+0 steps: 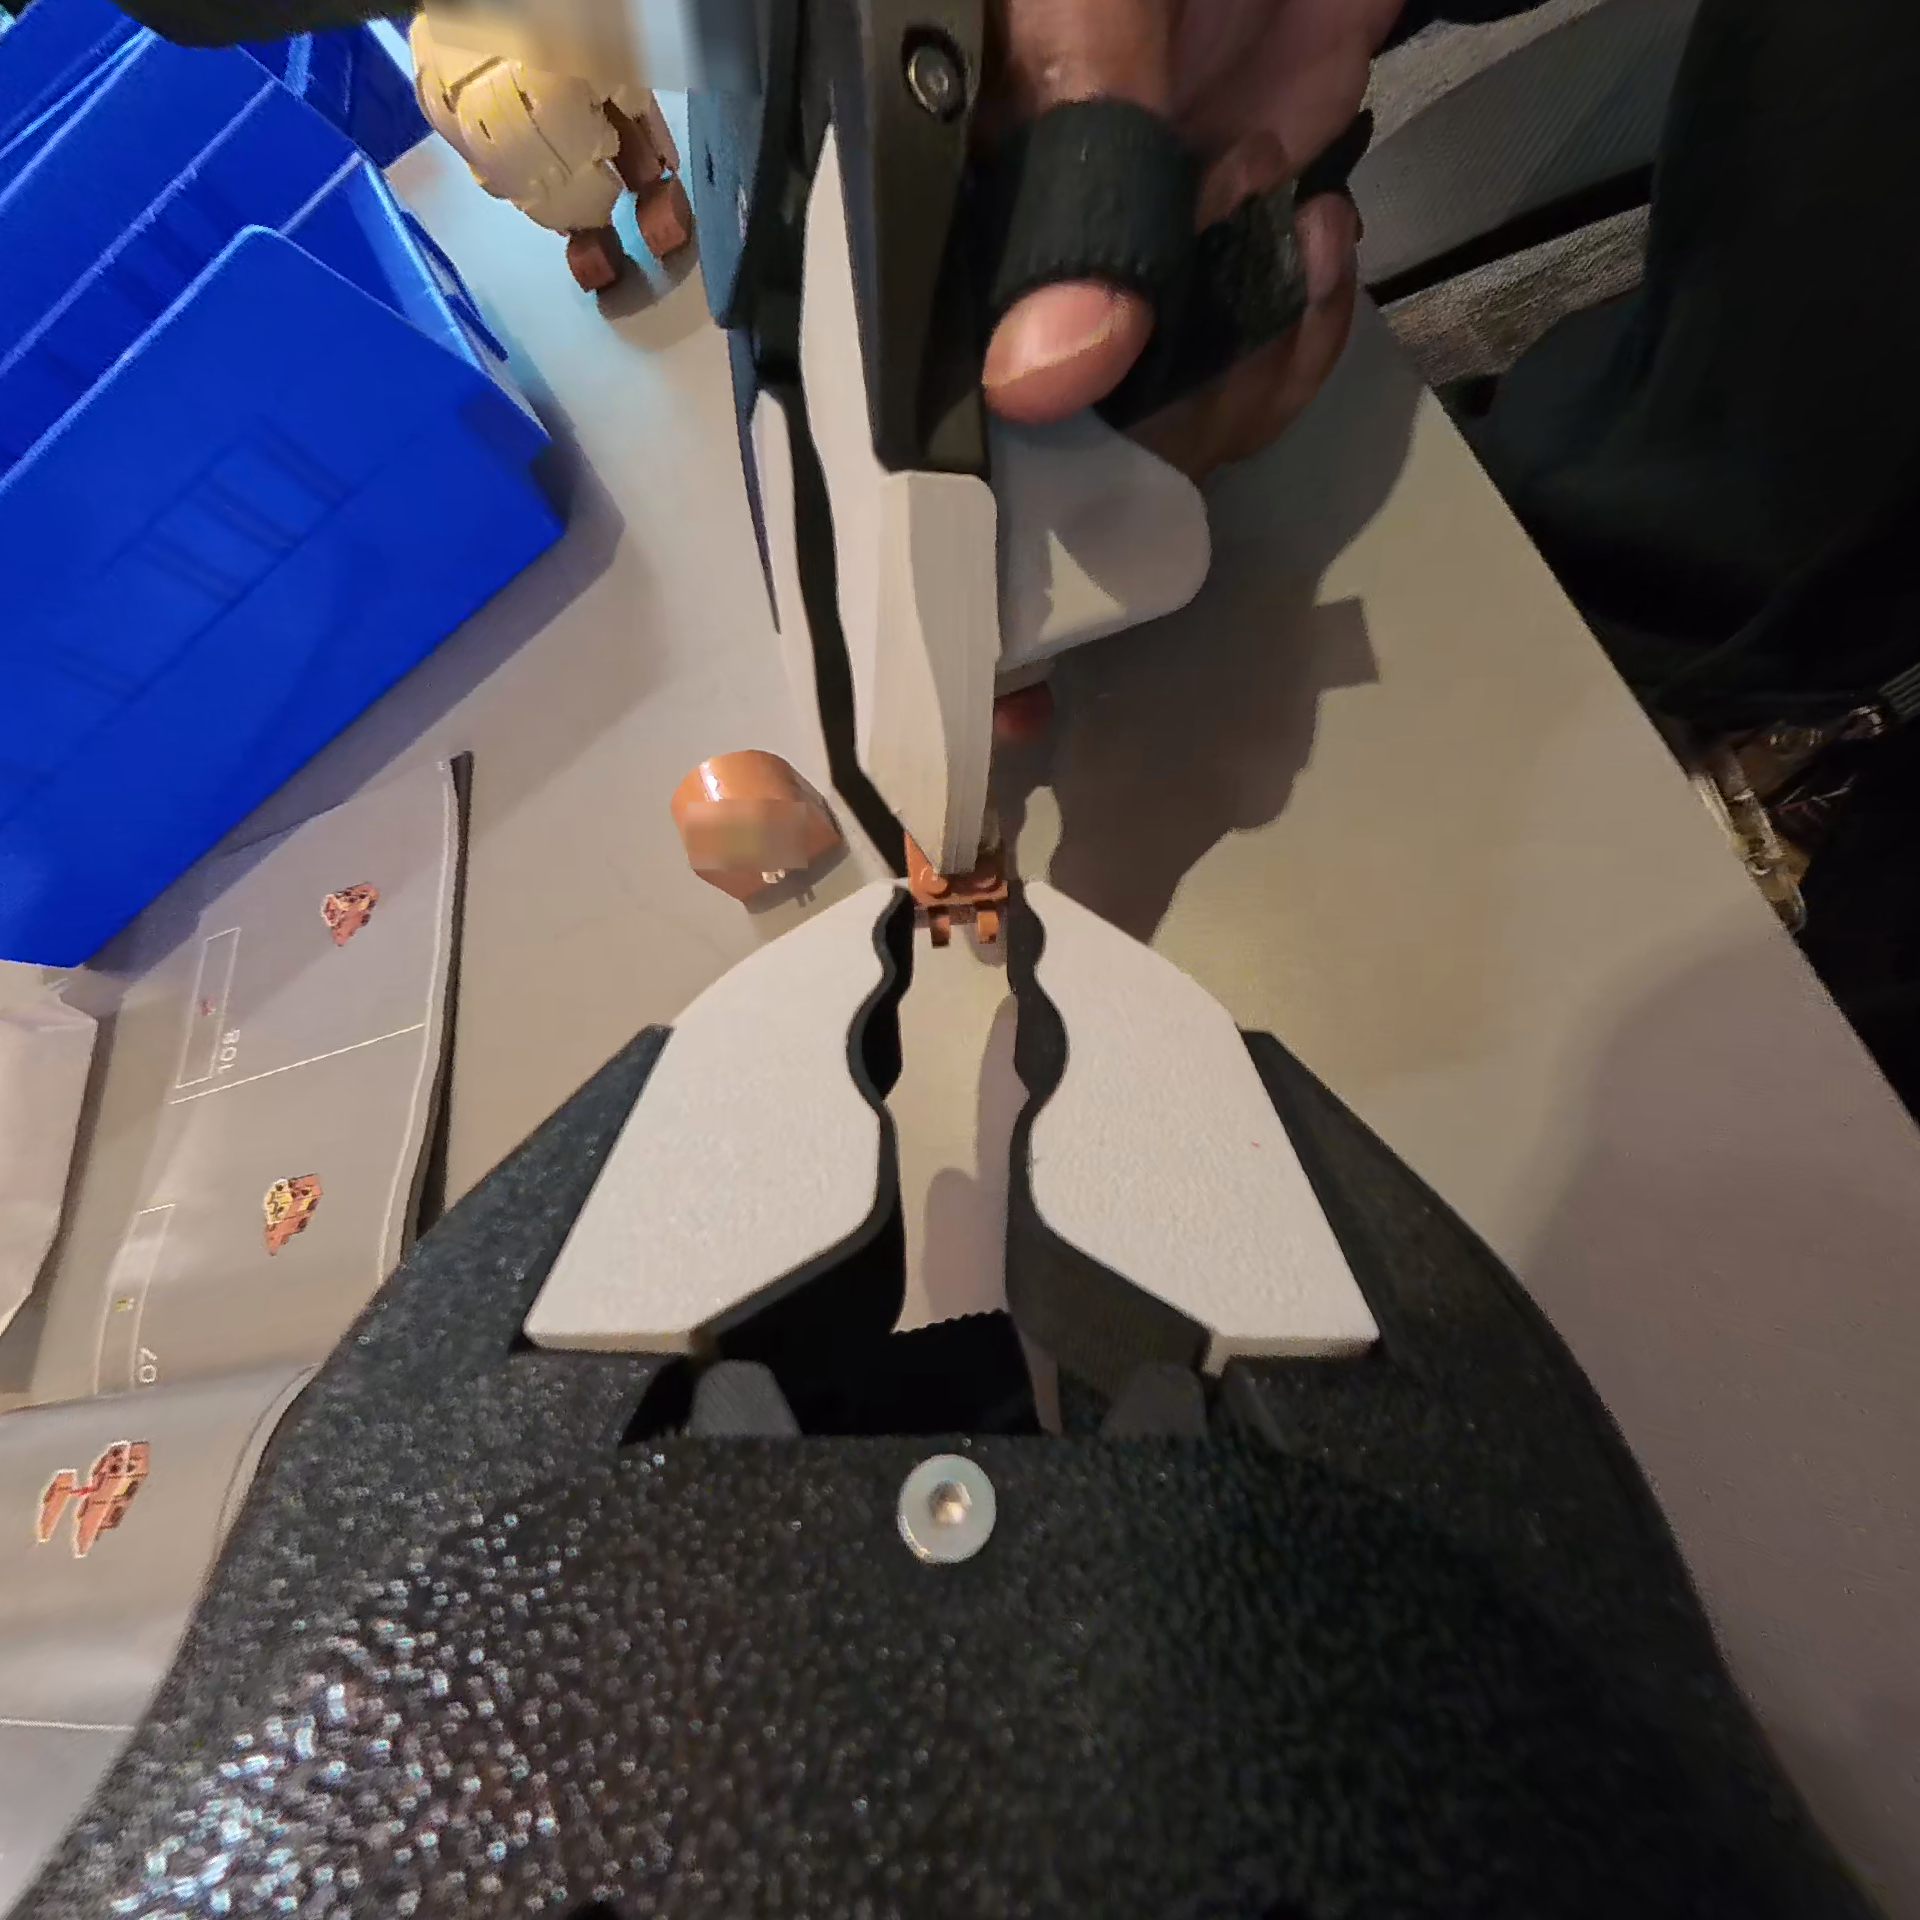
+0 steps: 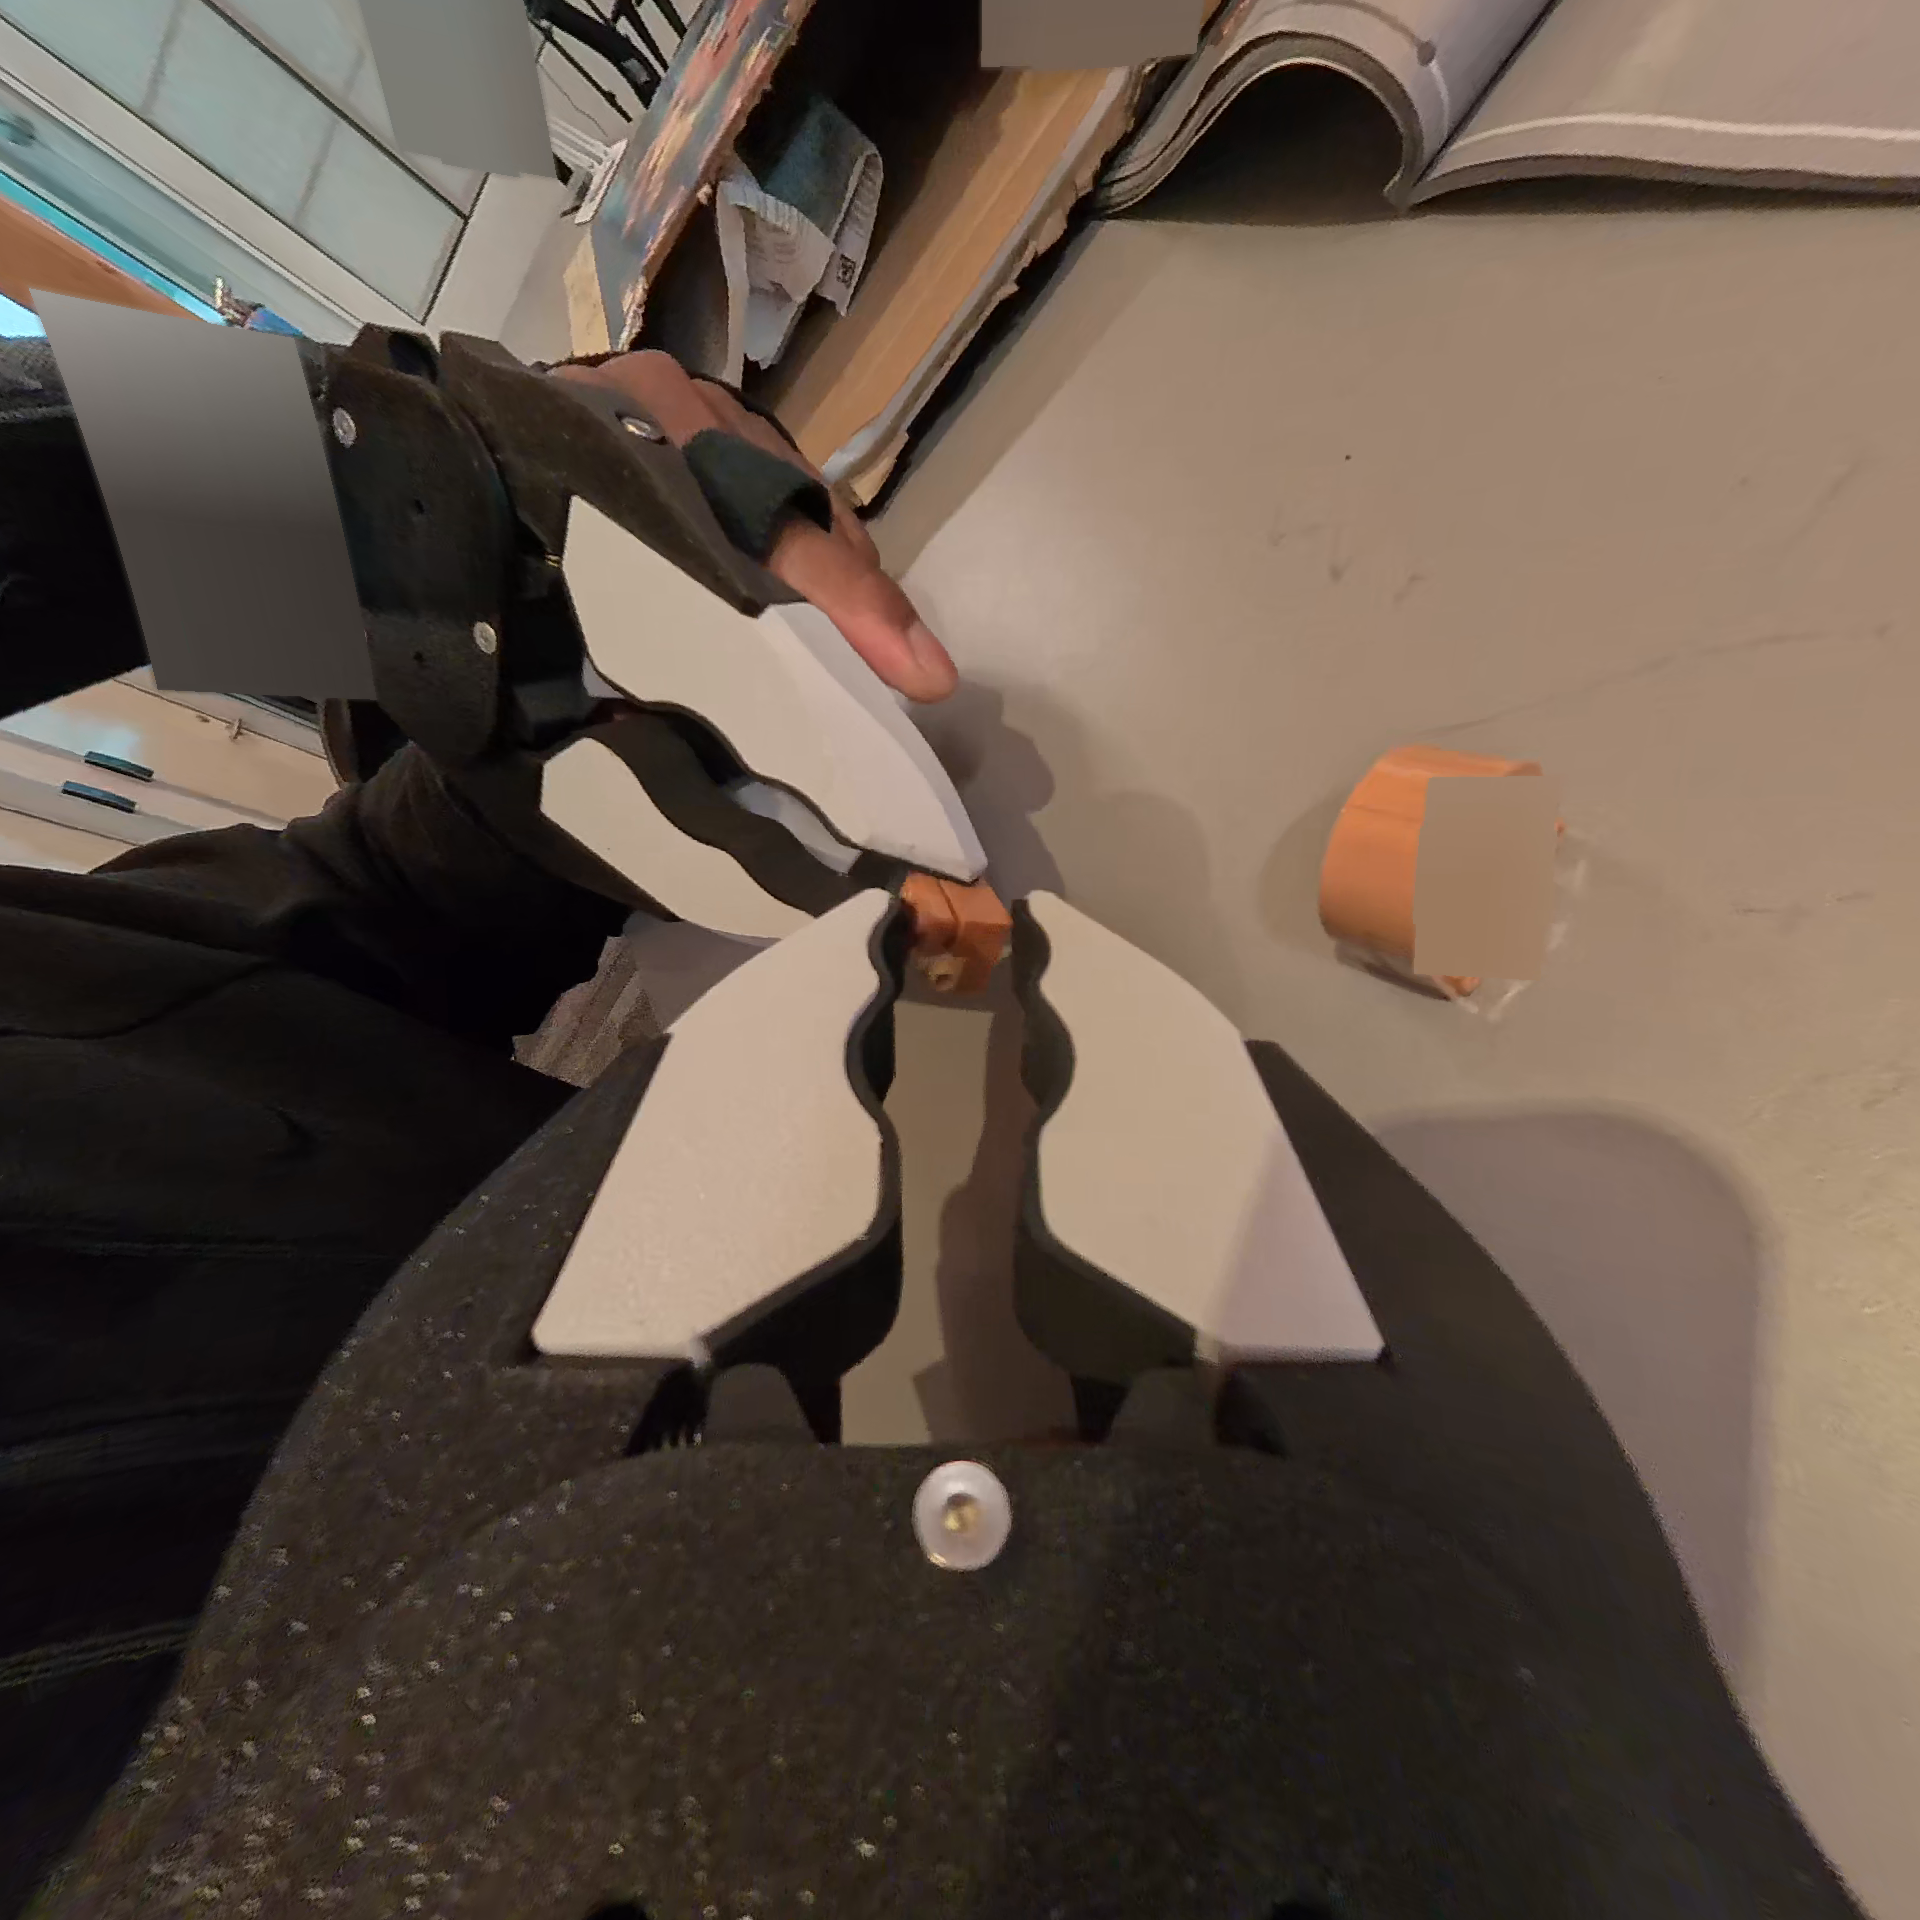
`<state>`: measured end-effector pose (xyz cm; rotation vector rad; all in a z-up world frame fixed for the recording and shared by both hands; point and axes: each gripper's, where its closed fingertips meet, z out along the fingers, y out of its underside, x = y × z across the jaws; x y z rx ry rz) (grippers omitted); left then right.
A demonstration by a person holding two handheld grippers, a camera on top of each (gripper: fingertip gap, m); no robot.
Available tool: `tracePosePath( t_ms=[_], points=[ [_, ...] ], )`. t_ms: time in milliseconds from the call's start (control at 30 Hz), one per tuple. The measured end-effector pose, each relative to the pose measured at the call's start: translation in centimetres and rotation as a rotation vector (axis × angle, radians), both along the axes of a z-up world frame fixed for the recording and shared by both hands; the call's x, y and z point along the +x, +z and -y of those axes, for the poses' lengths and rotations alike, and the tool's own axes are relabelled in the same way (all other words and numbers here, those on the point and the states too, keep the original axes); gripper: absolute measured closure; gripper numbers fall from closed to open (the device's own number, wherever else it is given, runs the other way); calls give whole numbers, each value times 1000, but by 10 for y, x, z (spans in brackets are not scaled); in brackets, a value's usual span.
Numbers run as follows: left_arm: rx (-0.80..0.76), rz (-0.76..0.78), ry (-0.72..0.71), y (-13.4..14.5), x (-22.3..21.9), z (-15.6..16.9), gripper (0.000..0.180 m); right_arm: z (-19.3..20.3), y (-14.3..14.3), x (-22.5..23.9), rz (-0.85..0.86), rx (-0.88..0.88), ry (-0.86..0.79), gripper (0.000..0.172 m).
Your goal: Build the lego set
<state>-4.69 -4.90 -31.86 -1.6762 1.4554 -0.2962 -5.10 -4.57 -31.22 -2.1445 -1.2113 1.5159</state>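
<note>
Both grippers are meeting on one small brown brick piece, held just above the grey table. The left gripper is pinching it from the sides with its jaws. The right gripper is clamping the same piece with its jaws. A rounded brown part is lying on the table just left of the piece, blue bins farther left.
</note>
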Motion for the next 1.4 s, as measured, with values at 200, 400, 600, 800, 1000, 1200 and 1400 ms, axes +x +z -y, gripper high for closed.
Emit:
tracePosePath(
  t_ms=[200,400,600,800,1000,1200,1400],
  points=[
    [-2,8,-4,-1,1,0,164,-1,0,1,-12,16,-2,154],
    [40,7,-7,3,2,-2,164,-2,3,1,-22,56,-13,154],
    [101,3,-16,8,3,-3,164,-2,8,1,-36,81,-10,153],
    [116,19,-21,13,3,-2,164,-1,14,1,-73,79,-14,155],
    [145,26,-24,18,4,-3,164,-2,19,1,-107,125,-11,155],
    [169,18,-17,20,4,-4,164,-3,21,0,-115,208,-20,155],
    [182,37,-14,24,3,-4,164,-4,25,0,-142,265,-29,156]
  ],
)
